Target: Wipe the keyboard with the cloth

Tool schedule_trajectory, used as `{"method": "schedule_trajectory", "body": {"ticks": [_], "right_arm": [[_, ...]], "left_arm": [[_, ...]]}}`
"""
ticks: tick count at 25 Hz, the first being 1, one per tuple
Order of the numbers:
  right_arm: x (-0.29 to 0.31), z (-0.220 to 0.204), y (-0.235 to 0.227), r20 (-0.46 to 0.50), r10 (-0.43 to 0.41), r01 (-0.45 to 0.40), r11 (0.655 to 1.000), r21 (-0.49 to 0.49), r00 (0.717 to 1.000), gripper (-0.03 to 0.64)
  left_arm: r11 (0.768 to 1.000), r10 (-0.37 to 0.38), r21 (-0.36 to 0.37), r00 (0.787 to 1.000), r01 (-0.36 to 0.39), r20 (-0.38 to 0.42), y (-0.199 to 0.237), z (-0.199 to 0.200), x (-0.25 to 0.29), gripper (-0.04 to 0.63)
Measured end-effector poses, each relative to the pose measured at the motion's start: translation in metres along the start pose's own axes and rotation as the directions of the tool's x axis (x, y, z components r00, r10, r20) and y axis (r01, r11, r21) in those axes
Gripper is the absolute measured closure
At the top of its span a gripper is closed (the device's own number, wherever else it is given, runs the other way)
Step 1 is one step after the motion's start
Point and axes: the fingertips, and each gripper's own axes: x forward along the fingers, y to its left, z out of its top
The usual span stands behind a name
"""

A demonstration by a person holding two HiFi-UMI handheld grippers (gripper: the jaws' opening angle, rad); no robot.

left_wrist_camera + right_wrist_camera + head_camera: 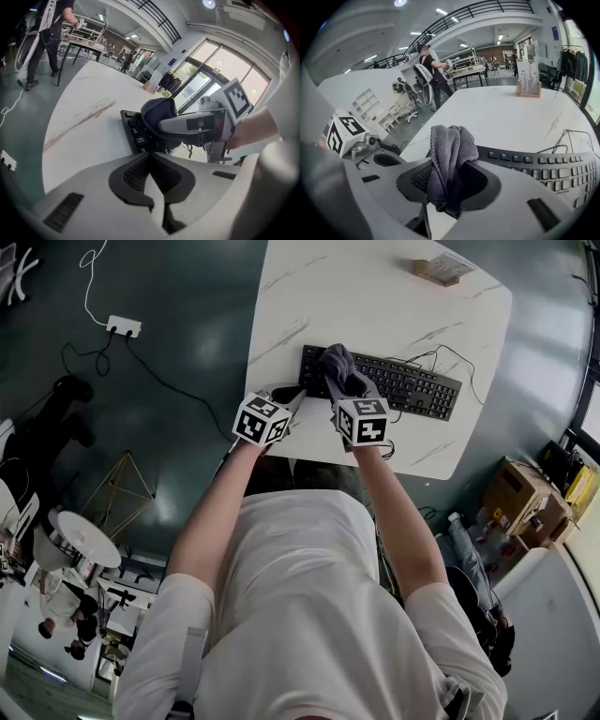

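Observation:
A black keyboard [398, 383] lies near the front edge of the white marble table [375, 296]. My right gripper [345, 382] is shut on a bunched grey cloth [336, 360] and holds it over the keyboard's left end. In the right gripper view the cloth [447, 157] hangs clamped between the jaws, with the keys [543, 166] to the right. My left gripper [286, 395] sits just left of it at the table's edge, shut with nothing in it. The left gripper view shows its jaws closed together, and beyond them the keyboard's end [135, 131], the cloth [158, 111] and the right gripper [197, 124].
A small wooden box [436, 270] stands at the table's far side. The keyboard cable [441, 354] loops behind the keyboard. On the floor lie a power strip [124, 326] at the left and cardboard boxes [520, 493] at the right. A person [431, 75] stands in the background.

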Motion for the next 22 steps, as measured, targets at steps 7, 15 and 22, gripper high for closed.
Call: {"method": "schedule_trajectory", "body": {"ticks": [7,15,22], "right_arm": [[0.022,0.01,0.038,-0.074,0.13,-0.133,0.991,-0.033,0.989,0.465],[0.033,0.031,0.061,-0.132,0.306,-0.314,0.949,-0.041,0.943,0.465],[0.015,0.028,0.003,-0.073,0.221,-0.219,0.975,0.03,0.973,0.465]], "left_arm": [[0.999,-0.039,0.018,0.999,0.039,-0.021,0.0,-0.001,0.0,0.588],[0.998,-0.05,0.045,0.997,0.053,-0.06,0.001,-0.001,-0.002,0.588],[0.998,-0.036,0.048,0.996,0.04,-0.08,0.003,-0.004,-0.001,0.588]]}}
